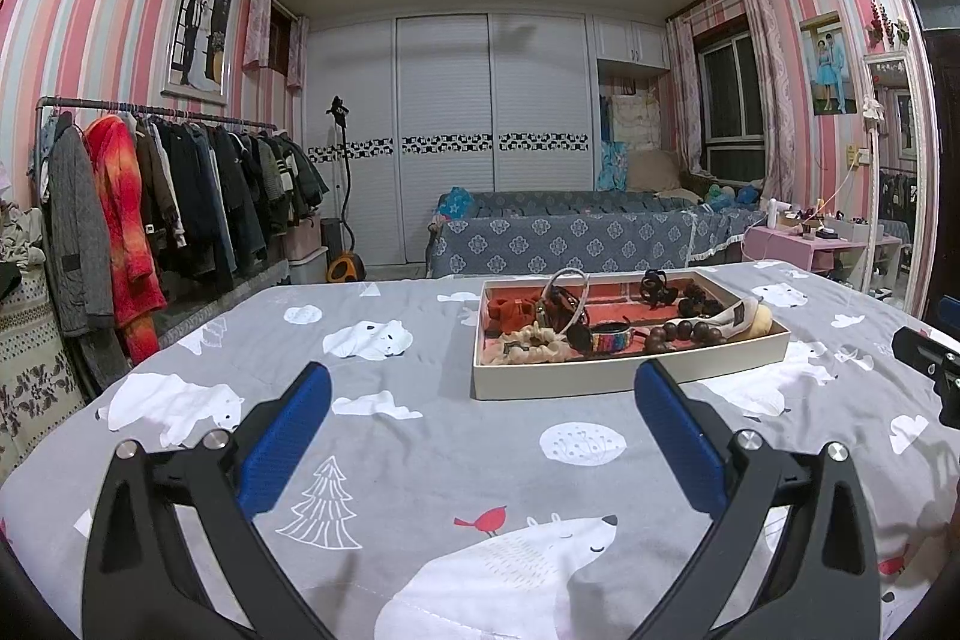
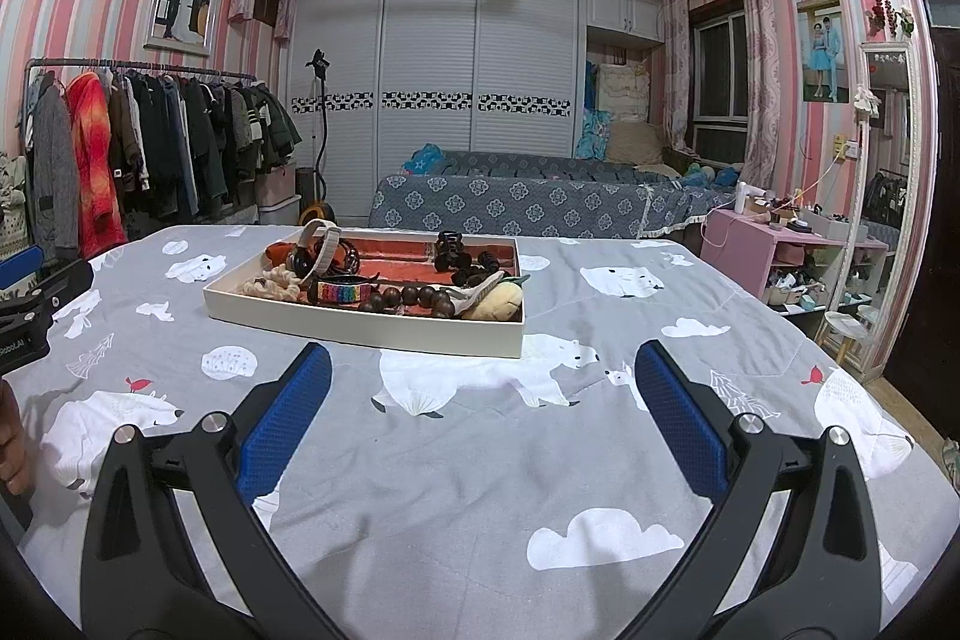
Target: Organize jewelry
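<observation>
A shallow white tray (image 1: 624, 377) with a red lining sits on the grey polar-bear cloth; it also shows in the right wrist view (image 2: 360, 325). It holds a rainbow band (image 1: 611, 340) (image 2: 343, 293), dark wooden beads (image 1: 684, 331) (image 2: 414, 299), black claw clips (image 1: 657, 285) (image 2: 450, 244), a cream scrunchie (image 1: 528, 340) (image 2: 270, 287), a white headband (image 2: 321, 244) and a yellow plush piece (image 2: 501, 301). My left gripper (image 1: 480, 394) is open and empty, short of the tray's near left corner. My right gripper (image 2: 480, 376) is open and empty, in front of the tray's near right corner.
The cloth-covered table (image 1: 420, 460) fills the foreground. Each gripper shows at the edge of the other's view: the right one (image 1: 936, 364), the left one (image 2: 30, 304). Behind stand a clothes rack (image 1: 180, 196), a bed (image 1: 570, 232) and a pink shelf (image 2: 792, 244).
</observation>
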Available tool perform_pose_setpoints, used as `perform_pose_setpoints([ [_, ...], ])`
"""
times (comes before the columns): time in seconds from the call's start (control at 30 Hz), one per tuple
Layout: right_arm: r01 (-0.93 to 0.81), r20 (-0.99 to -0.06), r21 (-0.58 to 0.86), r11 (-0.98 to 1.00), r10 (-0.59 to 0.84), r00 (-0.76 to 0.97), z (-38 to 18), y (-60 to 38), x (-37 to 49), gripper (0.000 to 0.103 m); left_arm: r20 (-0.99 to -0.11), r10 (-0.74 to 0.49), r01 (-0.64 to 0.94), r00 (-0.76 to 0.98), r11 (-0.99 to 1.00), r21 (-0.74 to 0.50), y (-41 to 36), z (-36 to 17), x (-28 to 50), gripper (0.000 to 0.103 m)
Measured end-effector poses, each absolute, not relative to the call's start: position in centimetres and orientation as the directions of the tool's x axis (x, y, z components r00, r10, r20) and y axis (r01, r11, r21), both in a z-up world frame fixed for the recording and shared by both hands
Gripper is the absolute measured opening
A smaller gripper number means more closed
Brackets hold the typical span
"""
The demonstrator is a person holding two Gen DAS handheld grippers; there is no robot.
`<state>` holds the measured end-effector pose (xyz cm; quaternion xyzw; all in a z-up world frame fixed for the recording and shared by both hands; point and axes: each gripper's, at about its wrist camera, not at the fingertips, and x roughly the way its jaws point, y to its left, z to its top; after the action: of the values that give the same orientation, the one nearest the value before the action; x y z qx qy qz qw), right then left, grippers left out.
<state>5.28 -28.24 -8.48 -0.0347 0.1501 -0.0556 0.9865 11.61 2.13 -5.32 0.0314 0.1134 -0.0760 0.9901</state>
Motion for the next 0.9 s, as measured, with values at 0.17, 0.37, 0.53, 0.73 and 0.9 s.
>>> perform_pose_setpoints([
  [0.17, 0.099, -0.293, -0.088, 0.991, -0.121, 0.948, -8.45, -28.26, 5.29, 0.098, -0.231, -0.146, 0.161, 0.962, 0.986, 0.046, 2.02, -5.47, 11.62, 0.099],
  [0.37, 0.099, -0.292, -0.088, 0.991, -0.121, 0.949, -8.42, -28.24, 5.28, 0.098, -0.231, -0.146, 0.161, 0.962, 0.986, 0.045, 2.03, -5.44, 11.62, 0.099],
  [0.53, 0.098, -0.294, -0.088, 0.991, -0.120, 0.948, -8.46, -28.13, 5.38, 0.098, -0.231, -0.146, 0.161, 0.962, 0.986, 0.044, 2.04, -5.45, 11.62, 0.099],
  [0.73, 0.097, -0.293, -0.091, 0.991, -0.120, 0.949, -8.50, -28.11, 5.37, 0.098, -0.229, -0.146, 0.160, 0.962, 0.986, 0.043, 2.01, -5.46, 11.63, 0.099],
  [0.9, 0.096, -0.296, -0.088, 0.992, -0.118, 0.948, -8.62, -28.21, 5.44, 0.098, -0.240, -0.145, 0.160, 0.960, 0.986, 0.046, 1.78, -5.62, 11.80, 0.099],
])
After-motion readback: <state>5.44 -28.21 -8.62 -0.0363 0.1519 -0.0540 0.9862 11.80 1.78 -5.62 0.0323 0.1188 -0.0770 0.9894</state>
